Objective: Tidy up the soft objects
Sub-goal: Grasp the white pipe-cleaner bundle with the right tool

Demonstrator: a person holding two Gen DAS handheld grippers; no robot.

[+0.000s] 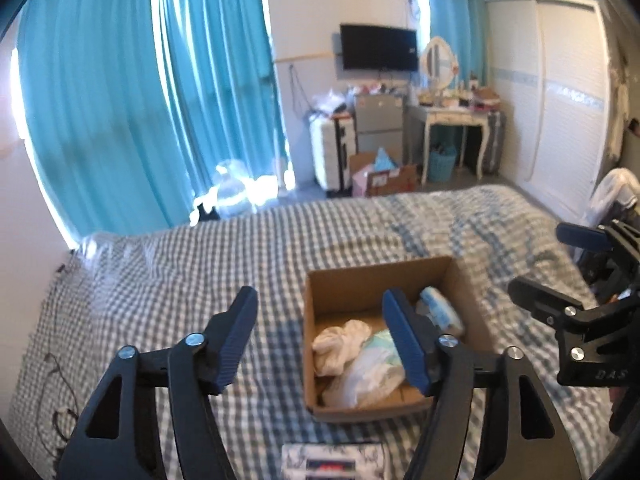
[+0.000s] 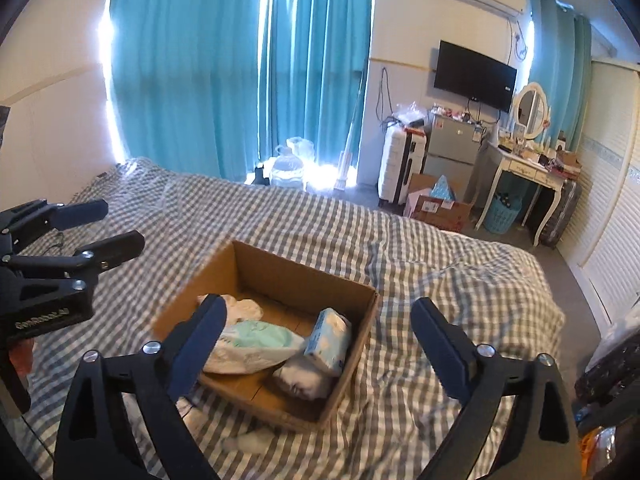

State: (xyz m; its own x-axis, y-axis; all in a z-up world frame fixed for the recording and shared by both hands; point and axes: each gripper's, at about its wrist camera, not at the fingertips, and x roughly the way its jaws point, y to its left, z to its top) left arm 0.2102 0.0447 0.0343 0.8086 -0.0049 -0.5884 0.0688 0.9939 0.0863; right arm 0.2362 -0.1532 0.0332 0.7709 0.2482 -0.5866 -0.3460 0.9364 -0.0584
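An open cardboard box (image 1: pixel 348 284) (image 2: pixel 280 268) sits on the checked bed. It holds a cream cloth (image 1: pixel 340 344) (image 2: pixel 246 307), a white and green soft pack (image 1: pixel 372 372) (image 2: pixel 256 342), a blue and white tissue pack (image 1: pixel 440 312) (image 2: pixel 328 340) and a grey bundle (image 2: pixel 304 380). My left gripper (image 1: pixel 320 312) is open and empty, above the bed at the box's near left. My right gripper (image 2: pixel 320 320) is open and empty above the box. A patterned pack (image 1: pixel 332 460) lies on the bed below the left gripper.
The grey checked bed (image 1: pixel 200 264) (image 2: pixel 440 280) fills the foreground. A white soft item (image 2: pixel 248 440) lies on the bed by the box's near side. Teal curtains, a suitcase, a small fridge, a dressing table and a wardrobe stand beyond the bed.
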